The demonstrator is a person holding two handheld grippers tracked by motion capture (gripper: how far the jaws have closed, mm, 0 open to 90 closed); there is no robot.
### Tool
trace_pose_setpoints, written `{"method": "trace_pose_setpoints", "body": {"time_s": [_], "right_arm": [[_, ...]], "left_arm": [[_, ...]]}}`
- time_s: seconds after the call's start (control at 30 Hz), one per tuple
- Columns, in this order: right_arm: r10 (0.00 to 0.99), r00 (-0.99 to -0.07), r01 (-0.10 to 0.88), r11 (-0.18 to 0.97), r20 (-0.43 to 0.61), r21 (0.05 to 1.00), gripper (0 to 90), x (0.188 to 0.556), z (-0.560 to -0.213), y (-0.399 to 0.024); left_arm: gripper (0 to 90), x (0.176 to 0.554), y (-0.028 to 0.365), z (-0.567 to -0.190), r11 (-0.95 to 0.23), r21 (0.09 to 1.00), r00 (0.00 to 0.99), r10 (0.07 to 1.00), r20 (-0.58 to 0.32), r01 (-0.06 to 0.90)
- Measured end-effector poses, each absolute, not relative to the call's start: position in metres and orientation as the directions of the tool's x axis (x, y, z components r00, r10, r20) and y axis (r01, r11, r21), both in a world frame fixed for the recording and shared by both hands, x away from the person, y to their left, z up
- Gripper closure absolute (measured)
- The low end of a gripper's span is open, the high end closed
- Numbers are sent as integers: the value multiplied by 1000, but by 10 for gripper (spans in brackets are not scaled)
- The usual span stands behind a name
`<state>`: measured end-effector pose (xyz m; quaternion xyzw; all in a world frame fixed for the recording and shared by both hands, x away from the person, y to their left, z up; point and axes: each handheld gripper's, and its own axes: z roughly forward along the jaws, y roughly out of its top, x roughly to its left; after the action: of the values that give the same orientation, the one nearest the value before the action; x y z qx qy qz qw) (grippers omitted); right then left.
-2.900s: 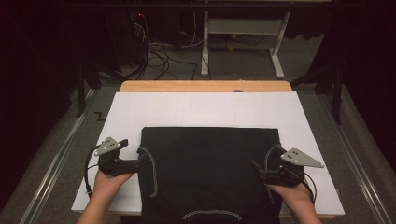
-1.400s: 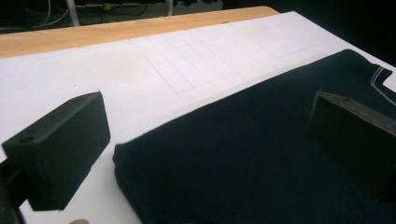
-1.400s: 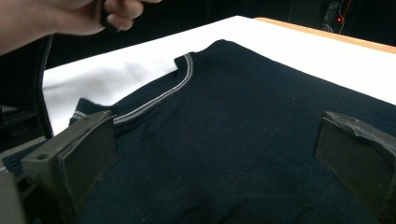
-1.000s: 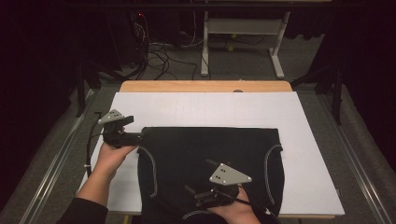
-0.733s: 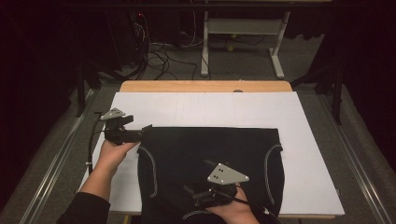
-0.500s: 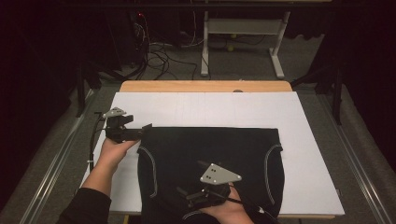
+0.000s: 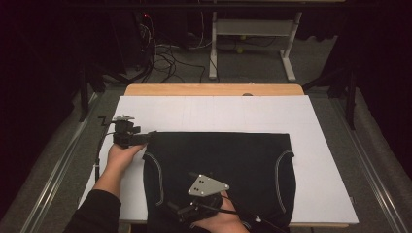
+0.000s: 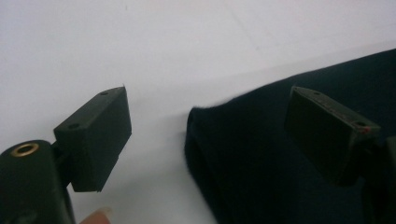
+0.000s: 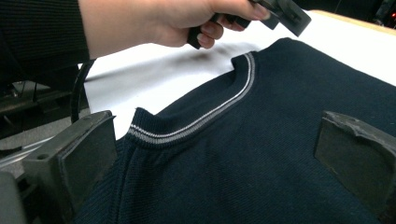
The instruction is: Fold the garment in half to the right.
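While the dark blue knit top (image 7: 221,177) lies spread flat on the white sheet of the desk (image 7: 214,112), no fold shows in it yet, so I think the folding is only starting. Its far edge is straight, and grey-striped armholes (image 7: 154,177) curve down each side. The left claw (image 8: 208,133) sits at the top's far left corner (image 8: 198,114). Its jaws have just been closing a little, but they stand wide, one over the white sheet and one over the cloth, and the pads do not pinch anything. The right claw (image 9: 215,158) hangs over the near part of the top, near a striped edge (image 9: 205,116), open and holding nothing. Grabbing, lifting and folding are all left to do.
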<state>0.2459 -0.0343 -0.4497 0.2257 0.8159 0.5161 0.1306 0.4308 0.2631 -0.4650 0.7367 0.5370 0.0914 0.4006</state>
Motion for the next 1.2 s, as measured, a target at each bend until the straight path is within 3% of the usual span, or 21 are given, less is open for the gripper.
{"method": "trace_pose_setpoints", "body": {"time_s": [0.1, 0.17, 0.2, 0.4, 0.5, 0.53, 0.67, 0.87, 1.2], "right_arm": [[503, -864, 236, 377, 16, 896, 3, 246, -451, -31], [503, -864, 239, 384, 16, 892, 3, 246, -452, -30], [499, -867, 241, 392, 15, 888, 3, 245, -453, -29], [472, -881, 253, 437, 19, 863, 4, 240, -458, -18], [453, -891, 257, 462, 23, 849, 9, 237, -459, -8], [447, -894, 257, 471, 23, 844, 14, 236, -459, -4], [423, -906, 258, 501, 26, 826, 40, 231, -461, 11], [397, -918, 266, 578, 19, 771, 97, 225, -467, 34], [392, -919, 260, 678, -38, 688, 37, 221, -484, 62]], "left_arm": [[224, 434, 257, -475, -113, 665, 395, 872, -290, 739], [231, 432, 252, -480, -107, 677, 391, 876, -282, 728], [302, 431, 251, -481, -106, 685, 391, 878, -275, 721], [476, 427, 240, -481, -151, 688, 418, 876, -239, 710], [672, 422, 238, -483, -178, 693, 454, 858, -238, 699], [696, 422, 238, -483, -175, 692, 457, 854, -247, 701], [711, 419, 242, -485, -138, 688, 448, 844, -295, 713], [708, 416, 242, -485, -136, 693, 450, 844, -293, 708], [707, 415, 244, -486, -126, 692, 449, 838, -309, 711]]}}
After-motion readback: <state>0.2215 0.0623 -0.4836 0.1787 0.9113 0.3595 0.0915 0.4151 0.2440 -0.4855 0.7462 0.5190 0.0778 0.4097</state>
